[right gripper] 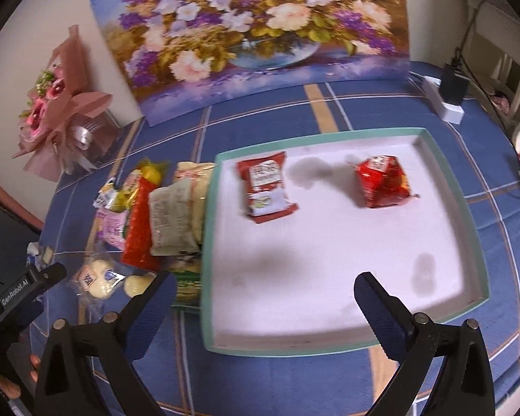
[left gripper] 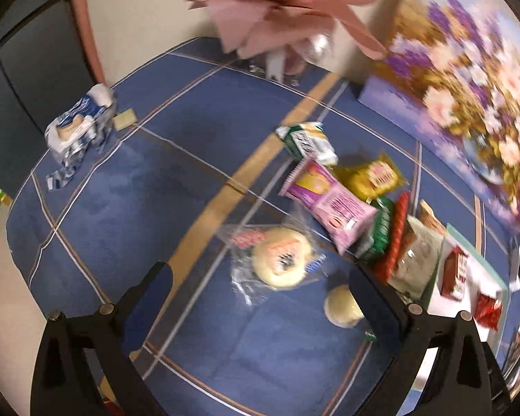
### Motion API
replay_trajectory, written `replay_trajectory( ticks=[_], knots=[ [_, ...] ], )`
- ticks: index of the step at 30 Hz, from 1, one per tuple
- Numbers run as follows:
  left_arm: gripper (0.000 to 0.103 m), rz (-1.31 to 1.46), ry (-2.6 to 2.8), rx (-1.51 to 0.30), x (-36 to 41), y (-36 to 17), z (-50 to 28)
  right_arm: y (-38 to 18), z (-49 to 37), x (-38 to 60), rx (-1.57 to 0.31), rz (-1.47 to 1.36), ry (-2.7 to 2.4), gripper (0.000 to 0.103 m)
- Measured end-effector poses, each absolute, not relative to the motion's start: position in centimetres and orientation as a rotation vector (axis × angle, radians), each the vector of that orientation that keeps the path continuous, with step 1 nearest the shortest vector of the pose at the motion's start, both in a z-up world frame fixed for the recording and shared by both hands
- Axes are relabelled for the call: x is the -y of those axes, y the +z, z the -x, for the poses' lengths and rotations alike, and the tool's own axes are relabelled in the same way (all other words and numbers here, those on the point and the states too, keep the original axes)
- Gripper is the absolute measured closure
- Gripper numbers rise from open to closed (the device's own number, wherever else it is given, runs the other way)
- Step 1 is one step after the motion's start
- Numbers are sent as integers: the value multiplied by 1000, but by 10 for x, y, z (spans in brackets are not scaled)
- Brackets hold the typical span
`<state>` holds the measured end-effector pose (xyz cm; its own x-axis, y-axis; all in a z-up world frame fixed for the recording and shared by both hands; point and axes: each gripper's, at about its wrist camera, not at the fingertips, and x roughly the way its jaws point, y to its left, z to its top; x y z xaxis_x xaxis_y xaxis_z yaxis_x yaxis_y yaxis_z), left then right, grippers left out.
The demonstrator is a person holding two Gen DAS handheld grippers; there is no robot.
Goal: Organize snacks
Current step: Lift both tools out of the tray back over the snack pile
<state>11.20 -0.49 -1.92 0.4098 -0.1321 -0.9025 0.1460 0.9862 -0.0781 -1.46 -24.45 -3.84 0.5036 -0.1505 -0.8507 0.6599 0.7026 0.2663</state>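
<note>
"GenRobot.AI" reads on the left gripper at 8 o'clock. Right gripper and left gripper both spread wide, empty, above the tray.

Two packets lie in the tray, snack pile left.

Both wrist views look steeply down at the desk; both catch the snack pile beside the tray.
</note>
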Motion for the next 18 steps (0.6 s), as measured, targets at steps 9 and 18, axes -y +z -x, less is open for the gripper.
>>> replay_trajectory(
  ticks=[9, 18],
  knots=[
    [2, 13, -126, -1152, -23, -24, -130, -40, -17, 226, -916, -642, -427, 0],
    [2, 17, -101, -1177, -31, -36, -143, -55, -43, 213, -950, -657, -390, 0]
  ],
)
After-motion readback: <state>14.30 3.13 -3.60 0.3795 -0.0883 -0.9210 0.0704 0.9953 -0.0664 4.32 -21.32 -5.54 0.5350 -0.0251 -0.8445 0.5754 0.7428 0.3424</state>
